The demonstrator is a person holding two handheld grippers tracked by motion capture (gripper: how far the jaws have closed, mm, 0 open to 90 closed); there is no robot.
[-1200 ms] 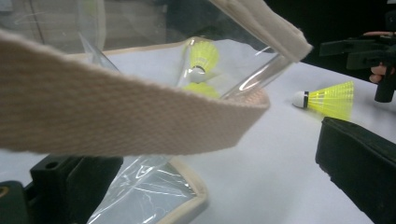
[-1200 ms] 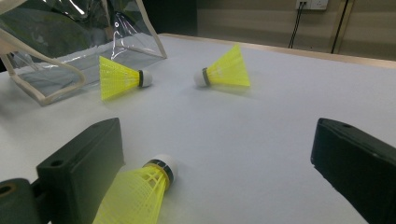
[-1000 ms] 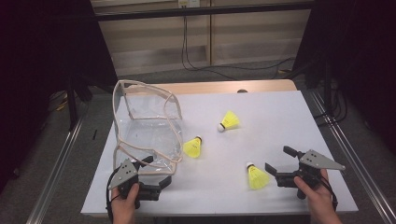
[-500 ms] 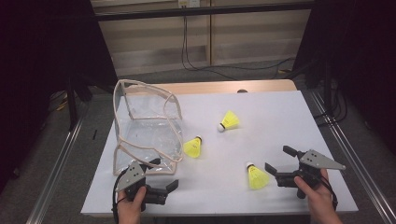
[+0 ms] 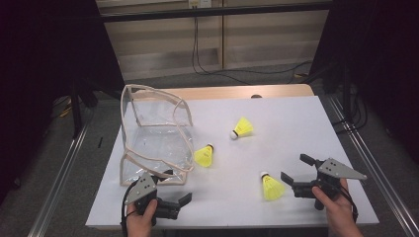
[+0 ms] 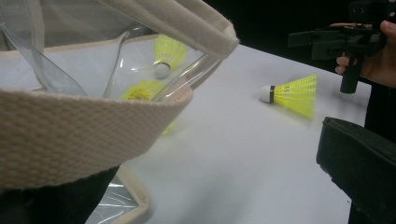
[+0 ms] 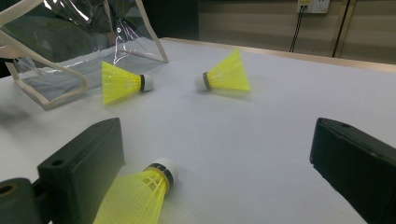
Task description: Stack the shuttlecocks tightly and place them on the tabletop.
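Nearest, left gripper [image 5: 174, 203]: jaws parted, one under the clear bag's [image 5: 153, 143] cream strap [image 6: 88, 135], gripping nothing. Right gripper [image 5: 297, 174]: jaws spread wide, empty, nearest shuttlecock [image 5: 271, 187] lying just beside one jaw. Second shuttlecock [image 5: 204, 155]: touching the bag. Third shuttlecock [image 5: 241, 128]: farther out, mid-table [image 5: 296, 123].
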